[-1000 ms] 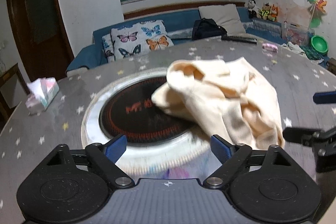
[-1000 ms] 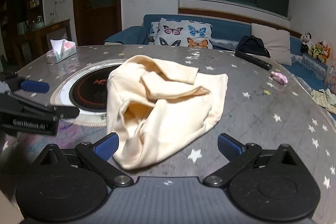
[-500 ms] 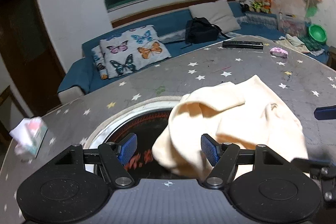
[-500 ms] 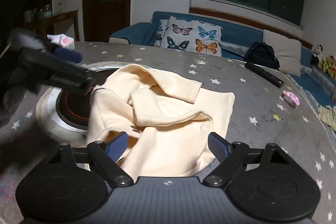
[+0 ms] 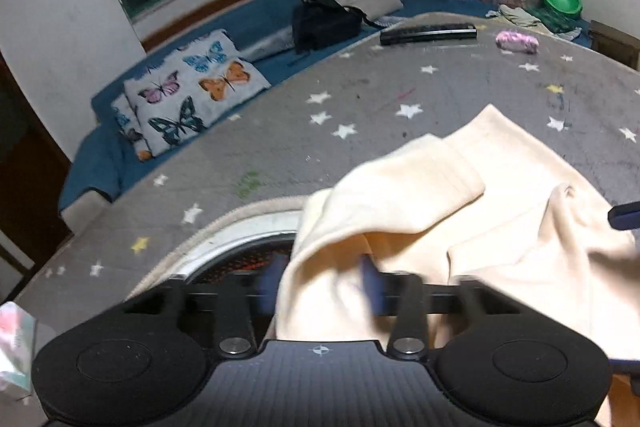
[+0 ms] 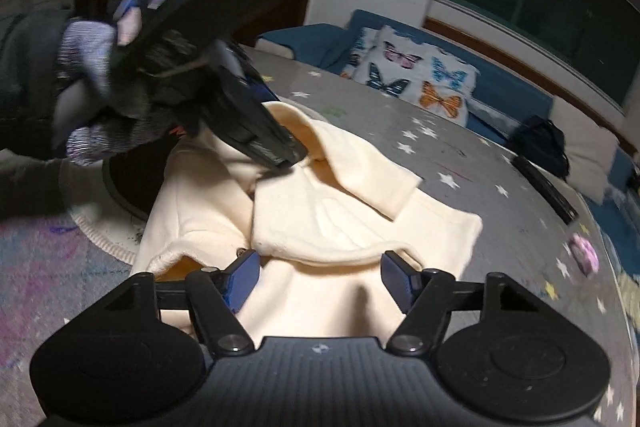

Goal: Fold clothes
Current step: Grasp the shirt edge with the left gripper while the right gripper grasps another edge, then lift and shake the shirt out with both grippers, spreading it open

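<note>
Cream garment [image 5: 500,211]; grey tablecloth [image 5: 360,99] with white and yellow stars; butterfly-print cushion [image 5: 188,95]; blue sofa [image 5: 100,163].

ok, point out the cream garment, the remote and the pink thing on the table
cream garment [image 6: 320,223], right wrist view, on its top fold.
remote [image 5: 428,33], left wrist view, mid-body.
pink thing [image 5: 517,41], left wrist view, its centre.

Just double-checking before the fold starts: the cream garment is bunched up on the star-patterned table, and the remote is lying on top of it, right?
Not quite. The remote lies on the bare table at its far edge, well apart from the cream garment; the left wrist view shows this. The garment is indeed bunched up on the star-patterned table.
</note>
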A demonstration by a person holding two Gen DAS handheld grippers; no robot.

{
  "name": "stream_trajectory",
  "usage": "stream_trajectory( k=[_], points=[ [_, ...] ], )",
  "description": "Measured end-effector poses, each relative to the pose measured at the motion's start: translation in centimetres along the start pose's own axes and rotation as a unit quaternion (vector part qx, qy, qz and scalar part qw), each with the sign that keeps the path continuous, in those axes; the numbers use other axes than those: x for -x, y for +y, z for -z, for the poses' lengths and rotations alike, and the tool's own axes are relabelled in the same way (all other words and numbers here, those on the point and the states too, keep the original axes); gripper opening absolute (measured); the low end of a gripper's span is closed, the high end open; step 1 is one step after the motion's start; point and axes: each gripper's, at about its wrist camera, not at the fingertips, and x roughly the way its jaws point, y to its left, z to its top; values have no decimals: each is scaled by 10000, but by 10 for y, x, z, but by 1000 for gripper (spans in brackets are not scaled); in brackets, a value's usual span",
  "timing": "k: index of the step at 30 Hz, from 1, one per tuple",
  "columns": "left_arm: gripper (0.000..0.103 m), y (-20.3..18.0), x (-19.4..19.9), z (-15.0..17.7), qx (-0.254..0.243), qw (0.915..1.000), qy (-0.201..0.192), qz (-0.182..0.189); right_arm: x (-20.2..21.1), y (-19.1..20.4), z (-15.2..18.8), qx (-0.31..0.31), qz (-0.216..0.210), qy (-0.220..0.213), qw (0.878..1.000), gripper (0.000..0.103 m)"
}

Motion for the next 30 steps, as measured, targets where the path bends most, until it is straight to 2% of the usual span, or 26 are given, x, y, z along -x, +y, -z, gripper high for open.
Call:
stream_trajectory(
  k=[1, 2, 4, 6, 9, 16, 21, 27, 30],
  points=[
    [10, 1, -2, 1, 31, 10000, -9, 40, -3, 2, -1, 87, -23, -20, 10000, 61],
    [10, 2, -3, 2, 81, 9999, -33, 80, -7, 3, -3, 147, -39, -24, 9999, 59],
    [8, 7, 4, 4, 274, 9994, -162, 131, -14, 4, -4, 114, -147, 6, 9998, 46],
    [8, 13, 15, 6, 472, 9985, -289, 49, -18, 3, -5, -53, -310, 25, 9995, 23],
    [7, 27, 36, 13, 863, 9952, -459, -63, -12, -2, -4, -374, -297, -127, 9988, 8],
    [7, 61, 98, 46, 1624, 9828, -727, -492, 35, -30, 6, -1204, 151, -613, 9907, 6],
    [7, 78, 147, 89, 2191, 9701, -762, -711, 71, -60, 29, -1711, 621, -715, 9807, 6],
    [7, 85, 188, 160, 2911, 9523, -391, -832, 113, -94, 66, -2357, 1183, -770, 9615, 6],
    [7, 83, 198, 190, 3103, 9459, -115, -944, 118, -105, 88, -2556, 1492, -556, 9536, 6]
  ],
)
